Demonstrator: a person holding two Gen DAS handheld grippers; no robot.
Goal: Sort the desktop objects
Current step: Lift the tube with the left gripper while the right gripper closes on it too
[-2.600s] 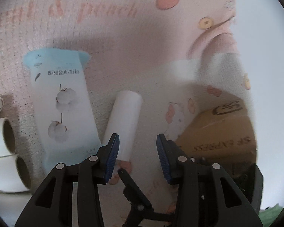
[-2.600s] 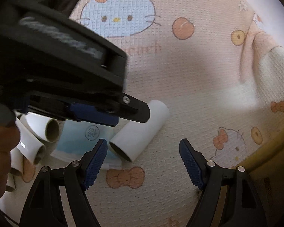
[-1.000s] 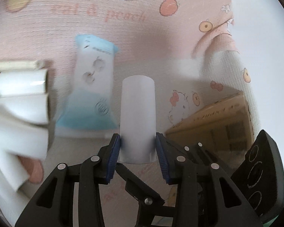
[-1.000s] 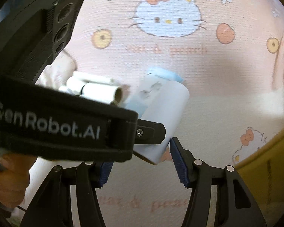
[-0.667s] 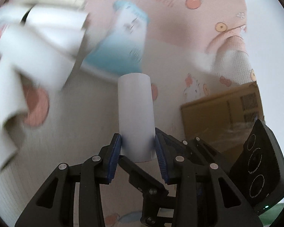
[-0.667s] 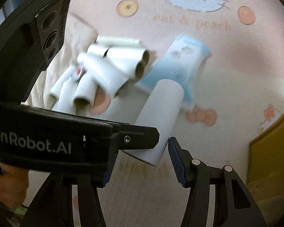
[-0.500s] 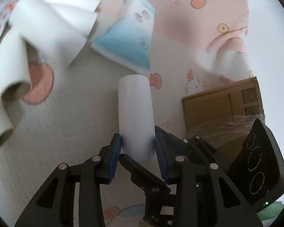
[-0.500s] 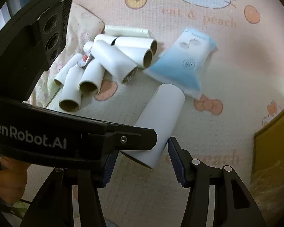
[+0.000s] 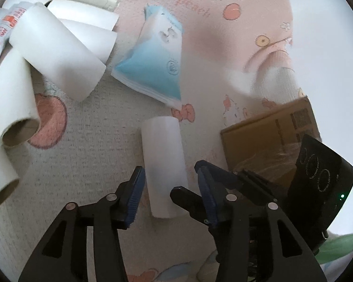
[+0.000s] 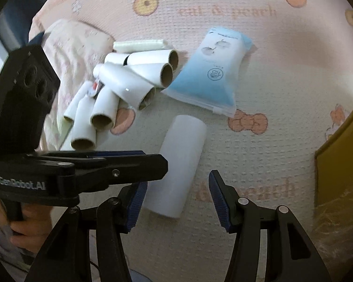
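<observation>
Your left gripper (image 9: 169, 189) is opening around the white roll (image 9: 163, 164), whose near end it hides; your right gripper (image 10: 175, 198) stands open, gripping nothing.

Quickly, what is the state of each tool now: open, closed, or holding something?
Left tool: opening; white roll between its pads, no longer gripped.
Right tool: open, holding nothing.

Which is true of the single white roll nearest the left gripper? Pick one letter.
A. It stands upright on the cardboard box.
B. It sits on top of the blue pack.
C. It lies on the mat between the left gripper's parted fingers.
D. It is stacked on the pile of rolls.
C: the white roll lies flat on the mat, and the opening left gripper has a gap at each pad.
</observation>
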